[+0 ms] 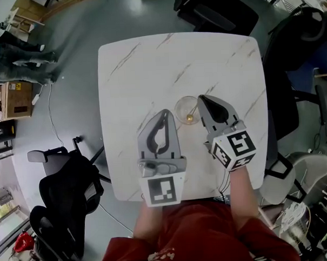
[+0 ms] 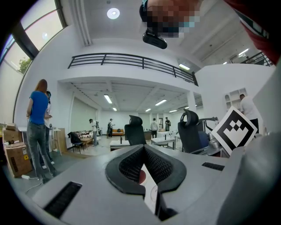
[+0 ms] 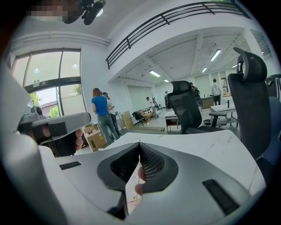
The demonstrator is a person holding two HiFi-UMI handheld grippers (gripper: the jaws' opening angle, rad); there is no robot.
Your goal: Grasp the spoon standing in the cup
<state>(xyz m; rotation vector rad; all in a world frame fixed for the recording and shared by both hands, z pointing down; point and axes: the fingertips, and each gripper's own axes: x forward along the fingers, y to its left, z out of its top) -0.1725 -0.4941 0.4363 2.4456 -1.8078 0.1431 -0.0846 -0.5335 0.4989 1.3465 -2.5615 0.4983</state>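
- The right gripper [image 1: 200, 98] is at the rim of the cup [image 1: 178, 106]. In its own view [image 3: 139, 154] the jaws are pinched together on a hair-thin upright line, which I take to be the stem of the spoon [image 3: 139, 148].
- The left gripper [image 1: 165, 112] sits just beside the cup on the other side, jaws closed on nothing [image 2: 143, 151].
- The cup stands near the middle of the white marbled table [image 1: 150, 63], between the two grippers, with the spoon [image 1: 189, 118] inside it.
- I'd call the spoon light, stiff, slim and slick, so it is likely to swivel in a loose pinch. A hold high on the stem, clear of the rim, looks best.
- The cup looks like clear glass and seems easy to tip, so lifting straight up is safest.
- The spoon shows a gold-coloured bowl down in the cup and a very fine handle.
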